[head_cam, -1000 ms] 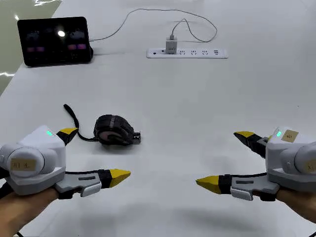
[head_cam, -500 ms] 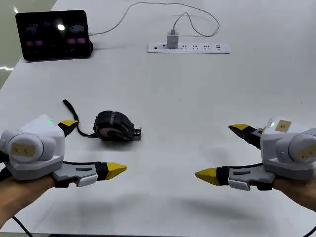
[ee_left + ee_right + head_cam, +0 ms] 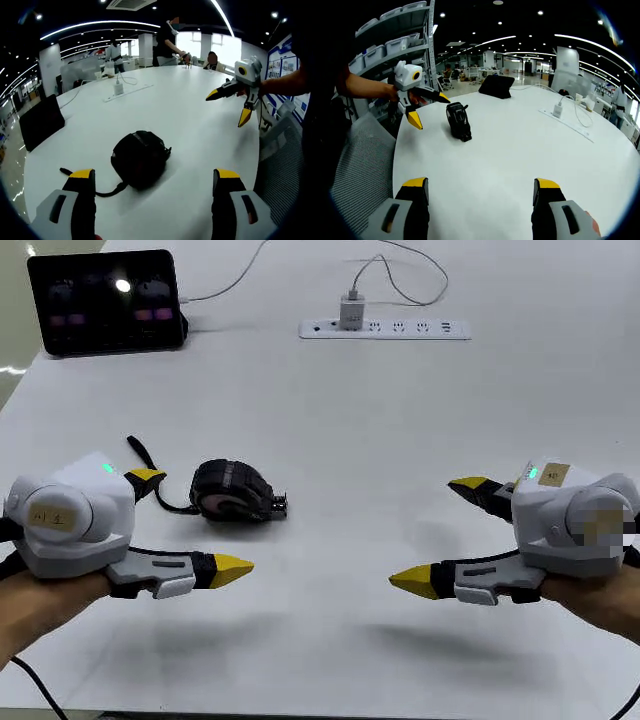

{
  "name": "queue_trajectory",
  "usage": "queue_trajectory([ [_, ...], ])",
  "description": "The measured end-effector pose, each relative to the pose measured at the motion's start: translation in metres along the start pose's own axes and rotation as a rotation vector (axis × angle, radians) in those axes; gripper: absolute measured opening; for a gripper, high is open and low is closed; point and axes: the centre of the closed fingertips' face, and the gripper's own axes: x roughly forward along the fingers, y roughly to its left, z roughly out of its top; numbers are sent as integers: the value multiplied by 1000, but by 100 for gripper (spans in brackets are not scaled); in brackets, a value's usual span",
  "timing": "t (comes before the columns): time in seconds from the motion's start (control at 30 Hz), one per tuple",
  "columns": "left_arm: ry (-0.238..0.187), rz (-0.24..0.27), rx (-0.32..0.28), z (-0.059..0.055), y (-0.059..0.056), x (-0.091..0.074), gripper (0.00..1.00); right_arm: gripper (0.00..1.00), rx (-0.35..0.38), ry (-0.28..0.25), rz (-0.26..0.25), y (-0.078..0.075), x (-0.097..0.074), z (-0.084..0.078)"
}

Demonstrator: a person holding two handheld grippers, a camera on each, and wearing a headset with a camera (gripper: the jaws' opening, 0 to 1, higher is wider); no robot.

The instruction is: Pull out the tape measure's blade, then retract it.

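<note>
The tape (image 3: 237,491) lies on its side on the white table (image 3: 350,420), blade wound in, its strap (image 3: 148,462) trailing toward the left gripper (image 3: 195,520). That gripper hangs just beside it, jaws spread wide and gripping nothing, with one yellow tip near the strap. The right gripper (image 3: 430,531) hovers well apart on the other side, also wide and empty. Farther back on the table sit a dark tablet (image 3: 105,300) and a power strip (image 3: 385,329) with a charger (image 3: 351,312) plugged in.
</note>
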Motion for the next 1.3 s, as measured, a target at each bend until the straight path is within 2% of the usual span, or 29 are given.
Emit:
queue_trajectory([
  [0.33,27,-31,44,3,9,7,88,83,-39,13,35,-3,13,6],
  [0.87,62,-81,115,8,19,14,76,75,-101,32,97,3,32,16],
  [1.3,90,-122,179,9,23,20,66,68,-142,39,137,7,49,30],
])
